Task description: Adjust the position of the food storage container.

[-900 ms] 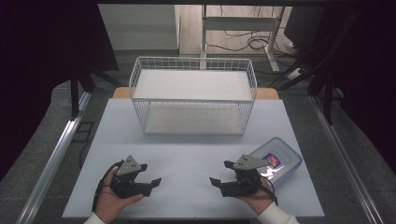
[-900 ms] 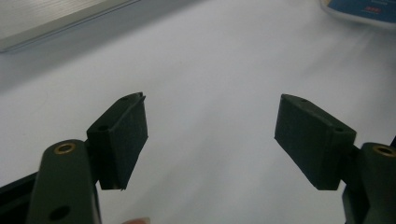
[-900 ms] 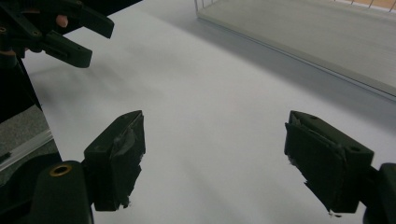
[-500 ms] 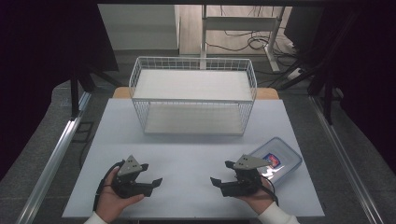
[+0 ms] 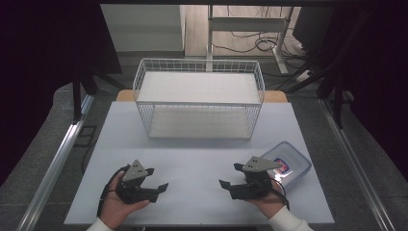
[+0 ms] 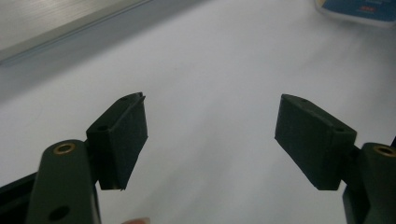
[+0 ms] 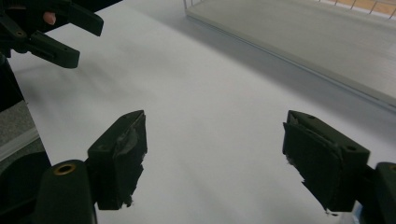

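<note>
1. Box point(image 5: 287, 164): shallow clear plastic container, blue lid with a small red label. Flat on the table point(image 5: 192, 159) at the near right corner, just beside the right hand-held gripper point(image 5: 232, 176), on its outer side. Not touched by either pair of jaws. Also seen as a blue sliver point(image 6: 359, 9) at the top right of the left gripper view.
2. Long axis: slanted, running from the near side toward the far right edge of the table. Lid facing up; one short end nearest the right hand.
3. Right hand-held gripper: jaws wide apart, nothing between the pads, bare table beneath. Aimed toward the table's middle and the left hand, away from the box.
4. Left hand-held gripper point(image 5: 156, 179): near left of the table, jaws open, holding nothing. Aimed toward the right side. Seen again point(image 7: 56, 32) at the top left of the right gripper view.
5. Basket point(image 5: 199, 98): white wire, empty, standing at the far middle of the table, well apart from the box and both hands.
6. Step in hand, as a judgement: start position, before any reach; no grasp made yet.
7. Next move, as a judgement: turning the right hand-held gripper outward to face the box, then straddling its short width with the open jaws. Likely destination the basket, though not certain.
</note>
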`<state>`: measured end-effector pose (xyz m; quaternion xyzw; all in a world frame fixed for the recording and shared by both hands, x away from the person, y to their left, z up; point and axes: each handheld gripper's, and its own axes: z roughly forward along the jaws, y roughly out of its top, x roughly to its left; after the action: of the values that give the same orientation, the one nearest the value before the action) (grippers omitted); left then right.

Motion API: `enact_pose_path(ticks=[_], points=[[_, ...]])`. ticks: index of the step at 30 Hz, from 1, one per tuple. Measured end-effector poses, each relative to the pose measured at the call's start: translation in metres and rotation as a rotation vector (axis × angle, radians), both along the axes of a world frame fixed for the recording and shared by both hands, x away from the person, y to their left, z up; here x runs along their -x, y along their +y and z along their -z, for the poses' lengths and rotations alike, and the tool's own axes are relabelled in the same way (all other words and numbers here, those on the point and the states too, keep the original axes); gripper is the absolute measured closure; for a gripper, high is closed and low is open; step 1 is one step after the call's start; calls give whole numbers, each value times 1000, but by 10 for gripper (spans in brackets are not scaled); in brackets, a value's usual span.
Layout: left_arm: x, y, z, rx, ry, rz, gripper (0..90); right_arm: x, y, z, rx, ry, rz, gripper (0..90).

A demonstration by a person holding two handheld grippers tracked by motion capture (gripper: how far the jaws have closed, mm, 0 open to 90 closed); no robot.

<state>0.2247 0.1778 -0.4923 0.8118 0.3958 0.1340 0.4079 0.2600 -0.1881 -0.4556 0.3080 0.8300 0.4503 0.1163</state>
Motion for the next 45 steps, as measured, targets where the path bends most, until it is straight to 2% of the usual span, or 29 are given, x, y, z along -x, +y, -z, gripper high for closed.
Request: enact_pose_path(ticks=[3, 8, 13, 16, 18, 22, 25, 28, 30, 33, 37, 39, 43, 45], points=[[0, 2, 1, -4, 0, -7, 252, 1, -6, -6, 19, 1, 12, 257], [2, 1, -4, -4, -28, -10, 252, 4, -19, -19, 73, -7, 58, 296], [5, 2, -3, -5, -24, -10, 253, 12, -44, -22, 54, 0, 108, 356], [6, 2, -3, -5, -27, -10, 253, 18, -63, -25, 63, 3, 139, 407], [6, 1, -3, -4, -27, -12, 253, 22, -75, -29, 76, 15, 137, 445], [5, -2, -1, -18, -18, -2, 254, 30, -98, -32, 117, 31, 160, 620], [5, -2, -1, -20, -17, 1, 254, 36, -115, -29, 154, 59, 172, 729], [3, -3, 0, -21, -15, 1, 255, 38, -131, -24, 188, 106, 179, 833], [3, -5, 0, -21, -15, 2, 255, 38, -136, -20, 207, 125, 168, 879], [4, -5, 0, -28, -16, 7, 255, 39, -141, -13, 238, 167, 142, 888], [4, -4, 0, -25, -12, 0, 256, 34, -138, 5, 313, 220, 115, 889], [4, -4, 1, -25, -11, 0, 256, 30, -134, 13, 326, 240, 108, 889], [5, -4, 1, -28, -8, 0, 256, 26, -128, 18, 337, 243, 95, 889], [5, -4, 1, -30, -7, 0, 256, 23, -122, 21, 375, 234, 84, 889]])
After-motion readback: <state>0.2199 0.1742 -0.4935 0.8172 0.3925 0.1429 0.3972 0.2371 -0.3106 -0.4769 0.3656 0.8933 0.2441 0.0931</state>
